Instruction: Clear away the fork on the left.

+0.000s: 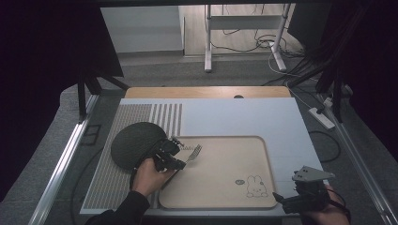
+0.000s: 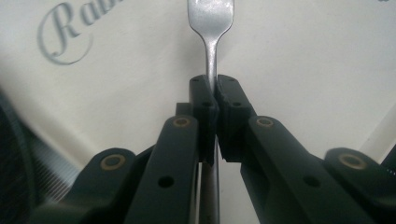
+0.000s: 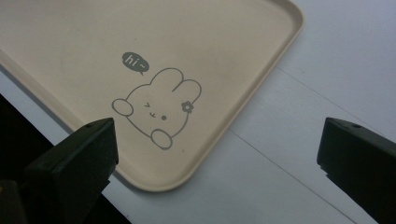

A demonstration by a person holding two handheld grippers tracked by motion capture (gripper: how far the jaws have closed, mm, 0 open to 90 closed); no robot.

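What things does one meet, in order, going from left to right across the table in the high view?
Round dark mat → left claw → fork → rabbit drawing on the tray → right claw.

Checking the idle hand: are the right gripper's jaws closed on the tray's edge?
No. The right gripper has its jaws wide apart, with nothing between them, above the tray corner.
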